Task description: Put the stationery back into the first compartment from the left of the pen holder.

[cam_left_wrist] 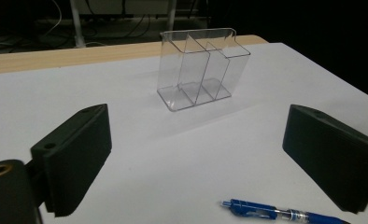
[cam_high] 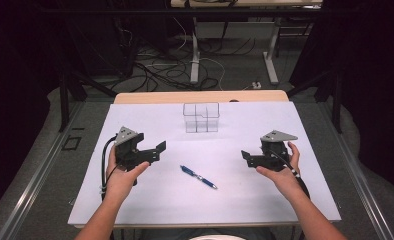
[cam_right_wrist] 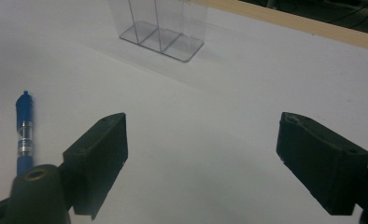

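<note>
Your left hand grips left gripper from below, forearm entering from bottom left, angled up and slightly right. Jaws spread wide, nothing between pads, pointing toward table centre. Your right hand cradles right gripper, forearm entering from bottom right, angled up and left. Jaws likewise apart, empty, pointing inward. Both grippers held just above table, well apart from each other.

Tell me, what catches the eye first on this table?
A blue pen lies alone mid-sheet on the white table. Behind it stands a clear plastic holder, its compartments empty. To either side, hands hold the left claw and right claw, both open.
</note>
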